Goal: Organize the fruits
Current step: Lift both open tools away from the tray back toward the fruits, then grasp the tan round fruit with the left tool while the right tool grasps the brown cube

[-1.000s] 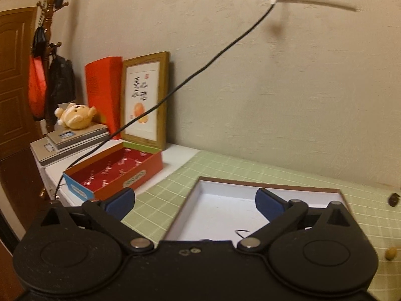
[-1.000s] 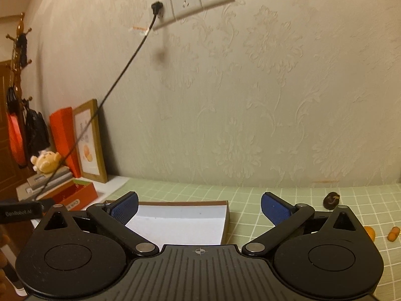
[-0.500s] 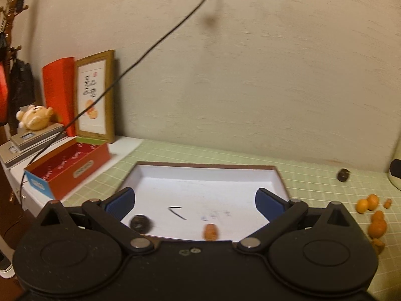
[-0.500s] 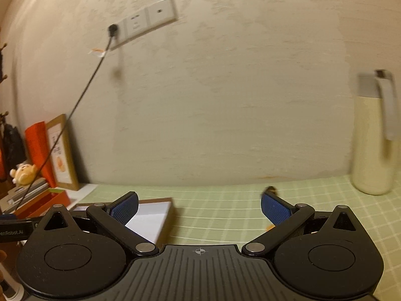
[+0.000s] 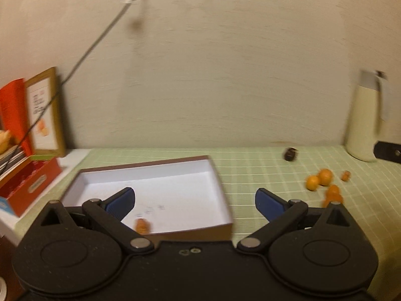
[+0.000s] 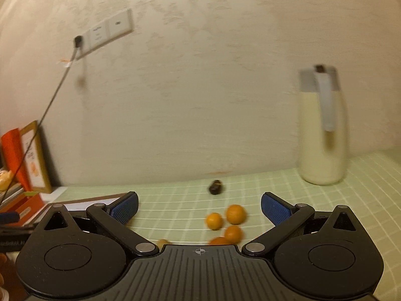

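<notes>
Both tongs gaping wide and empty, right tongs lined up on the small round orange fruits clustered near on the green checked bench, probably for a grab. Left tongs hover over the shallow white cardboard box, one fruit inside. Dark fruit sits farther back.

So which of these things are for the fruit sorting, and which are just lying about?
For the job: oranges, dark fruit, white box, small fruit inside it.

Lying about: bottle, picture frame, red box, cable, wall socket.
</notes>
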Action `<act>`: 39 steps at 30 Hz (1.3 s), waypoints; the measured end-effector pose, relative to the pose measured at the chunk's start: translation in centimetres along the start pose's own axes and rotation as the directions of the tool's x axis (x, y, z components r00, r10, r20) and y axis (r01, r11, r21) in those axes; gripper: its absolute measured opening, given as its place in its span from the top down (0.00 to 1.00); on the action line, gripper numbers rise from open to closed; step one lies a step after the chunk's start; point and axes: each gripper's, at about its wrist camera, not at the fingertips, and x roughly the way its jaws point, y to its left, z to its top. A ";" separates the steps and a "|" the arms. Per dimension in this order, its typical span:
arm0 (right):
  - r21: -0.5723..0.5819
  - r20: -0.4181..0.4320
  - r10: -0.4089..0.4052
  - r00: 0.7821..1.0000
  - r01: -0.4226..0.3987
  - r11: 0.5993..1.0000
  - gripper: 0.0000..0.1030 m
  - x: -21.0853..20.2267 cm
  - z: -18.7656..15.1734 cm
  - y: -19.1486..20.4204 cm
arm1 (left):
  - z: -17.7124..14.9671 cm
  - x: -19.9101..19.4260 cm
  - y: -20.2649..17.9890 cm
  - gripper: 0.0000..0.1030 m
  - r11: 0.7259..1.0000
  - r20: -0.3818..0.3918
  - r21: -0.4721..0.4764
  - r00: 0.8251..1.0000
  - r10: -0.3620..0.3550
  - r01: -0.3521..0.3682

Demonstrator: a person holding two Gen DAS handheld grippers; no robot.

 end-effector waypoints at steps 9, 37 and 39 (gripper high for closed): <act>0.066 -0.046 -0.083 0.996 0.086 0.994 0.00 -0.7 -0.7 -3.7 | -0.9 2.1 -4.5 0.22 0.992 -0.056 0.060 0.993 -0.108 0.111; -0.042 -0.299 0.037 0.953 -0.052 0.998 0.52 5.3 -6.0 -1.6 | -1.6 9.6 -8.6 0.55 0.980 -0.208 0.080 0.964 -0.164 0.184; -0.051 -0.308 0.042 0.950 -0.061 0.997 0.58 5.8 -6.2 -1.3 | -1.5 10.0 -8.7 0.55 0.979 -0.211 0.078 0.963 -0.168 0.187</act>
